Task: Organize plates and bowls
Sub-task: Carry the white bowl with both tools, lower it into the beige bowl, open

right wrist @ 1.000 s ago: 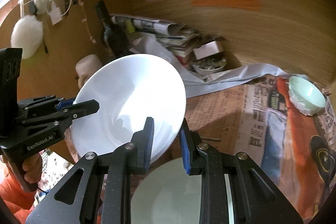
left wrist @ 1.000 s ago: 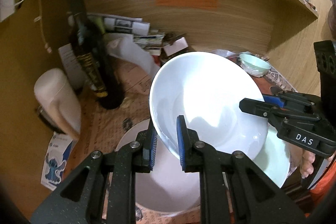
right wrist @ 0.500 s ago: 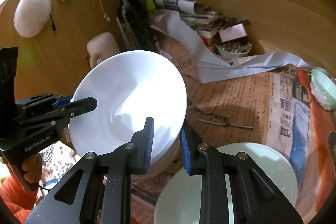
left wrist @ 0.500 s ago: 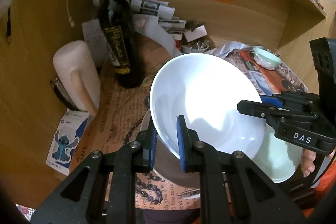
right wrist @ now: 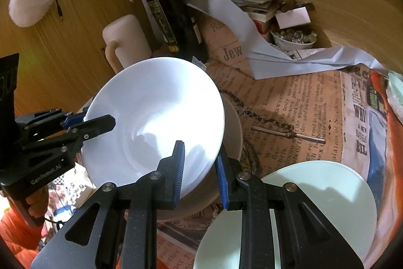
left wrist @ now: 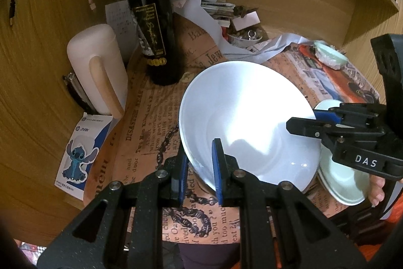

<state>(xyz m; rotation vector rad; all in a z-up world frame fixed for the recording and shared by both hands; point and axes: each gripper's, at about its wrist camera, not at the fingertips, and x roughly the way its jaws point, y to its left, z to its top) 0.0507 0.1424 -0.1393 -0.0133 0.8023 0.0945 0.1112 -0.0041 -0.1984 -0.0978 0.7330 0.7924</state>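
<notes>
A large white bowl [left wrist: 249, 122] is held tilted in the air by both grippers. My left gripper [left wrist: 199, 168] is shut on its near rim. My right gripper [right wrist: 200, 168] is shut on the opposite rim; the bowl [right wrist: 153, 117] fills the middle of the right wrist view. A cream bowl or plate [right wrist: 233, 127] sits on the newspaper-covered table just under it. A pale green plate [right wrist: 314, 196] lies at the lower right, and also shows in the left wrist view [left wrist: 345, 183]. A small pale green bowl [left wrist: 328, 56] sits far right.
A dark wine bottle [left wrist: 153, 24] and a cream jug [left wrist: 100, 67] stand at the back left by the wooden wall. A stack of papers and a small bowl of trinkets [right wrist: 293, 38] sit at the back. A Stitch sticker card [left wrist: 80, 155] leans at the left edge.
Both grippers have carried the white bowl back and up, toward the table's near edge; the bottle and jug now look farther off. Both grips are unchanged.
</notes>
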